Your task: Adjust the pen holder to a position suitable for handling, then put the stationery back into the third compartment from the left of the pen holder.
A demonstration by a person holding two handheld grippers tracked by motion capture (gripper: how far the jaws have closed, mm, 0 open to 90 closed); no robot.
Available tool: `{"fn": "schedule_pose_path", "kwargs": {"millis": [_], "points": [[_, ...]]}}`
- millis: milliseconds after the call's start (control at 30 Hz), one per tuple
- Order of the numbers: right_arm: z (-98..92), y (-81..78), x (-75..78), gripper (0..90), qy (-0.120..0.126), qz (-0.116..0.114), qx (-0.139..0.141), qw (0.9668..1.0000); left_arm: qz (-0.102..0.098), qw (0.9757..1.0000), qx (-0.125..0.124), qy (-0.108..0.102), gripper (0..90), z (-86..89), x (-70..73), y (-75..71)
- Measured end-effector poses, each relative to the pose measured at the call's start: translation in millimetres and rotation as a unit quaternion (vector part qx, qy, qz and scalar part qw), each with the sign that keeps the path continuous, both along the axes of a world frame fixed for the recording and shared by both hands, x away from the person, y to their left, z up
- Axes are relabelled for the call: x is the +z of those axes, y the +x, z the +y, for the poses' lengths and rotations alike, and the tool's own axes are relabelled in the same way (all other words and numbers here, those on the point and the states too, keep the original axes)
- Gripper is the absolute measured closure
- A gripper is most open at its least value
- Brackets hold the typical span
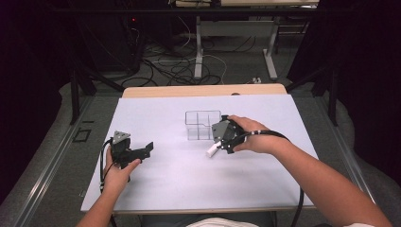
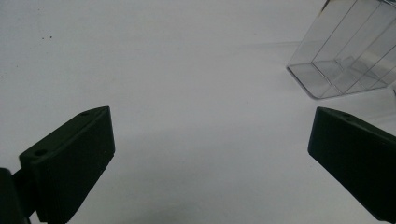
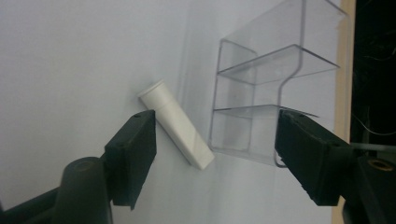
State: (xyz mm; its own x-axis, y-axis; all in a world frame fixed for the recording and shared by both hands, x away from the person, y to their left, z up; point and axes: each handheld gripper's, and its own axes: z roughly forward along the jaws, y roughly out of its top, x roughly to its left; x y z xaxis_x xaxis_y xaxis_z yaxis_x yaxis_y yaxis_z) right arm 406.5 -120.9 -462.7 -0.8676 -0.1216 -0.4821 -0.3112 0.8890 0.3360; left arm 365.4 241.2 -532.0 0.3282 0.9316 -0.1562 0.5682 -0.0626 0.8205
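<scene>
A small white tube (image 1: 212, 150) (image 3: 176, 124) lies on the white table sheet (image 1: 189, 175), just in front of a clear plastic organiser box (image 1: 202, 124) (image 3: 266, 88) (image 2: 345, 60) with several compartments. My right gripper (image 1: 222, 142) (image 3: 215, 140) hovers over the tube, open, one jaw beside the tube and the other against the box's near corner; nothing is gripped. My left gripper (image 1: 142, 152) (image 2: 210, 154) rests at the left of the sheet, open and empty, pointing toward the box.
The table's wooden far edge (image 1: 203, 90) lies behind the sheet. Cables and desk legs (image 1: 198, 52) sit on the floor beyond. Dark frame posts (image 1: 74, 90) stand at both sides.
</scene>
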Motion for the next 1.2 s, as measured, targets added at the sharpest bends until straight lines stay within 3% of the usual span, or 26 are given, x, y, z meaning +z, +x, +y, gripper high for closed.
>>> {"fn": "schedule_pose_path", "kwargs": {"millis": [167, 367, 533, 767, 967, 1200], "points": [[6.0, -7.1, -12.9, 36.5, -0.044, -0.023, 0.031, 0.9983, 0.001, 1.0000, -0.003, 0.006, 0.7, -1.2, 0.1, 0.0], [8.2, -5.2, -21.7, 39.8, -0.065, -0.060, 0.064, 0.9941, 0.001, 1.0000, -0.002, 0.008, 0.7, -2.4, 0.4, -0.6], [8.0, -1.1, -25.7, 40.4, -0.065, -0.054, 0.069, 0.9941, 0.002, 1.0000, -0.001, 0.007, 0.7, -1.2, -0.9, 0.8], [9.8, 0.8, -32.9, 45.0, -0.094, -0.063, 0.075, 0.9907, 0.002, 1.0000, -0.004, 0.007, 0.7, -1.1, -0.7, 0.6], [18.2, -0.1, -39.7, 47.1, -0.100, -0.058, 0.094, 0.9888, 0.002, 1.0000, 0.001, 0.007, 0.7, -0.7, 0.5, -0.3], [24.7, -1.6, -49.5, 48.8, -0.120, -0.064, 0.127, 0.9826, -0.001, 1.0000, 0.005, 0.006, 0.8, -1.9, 0.4, -0.2]]}}
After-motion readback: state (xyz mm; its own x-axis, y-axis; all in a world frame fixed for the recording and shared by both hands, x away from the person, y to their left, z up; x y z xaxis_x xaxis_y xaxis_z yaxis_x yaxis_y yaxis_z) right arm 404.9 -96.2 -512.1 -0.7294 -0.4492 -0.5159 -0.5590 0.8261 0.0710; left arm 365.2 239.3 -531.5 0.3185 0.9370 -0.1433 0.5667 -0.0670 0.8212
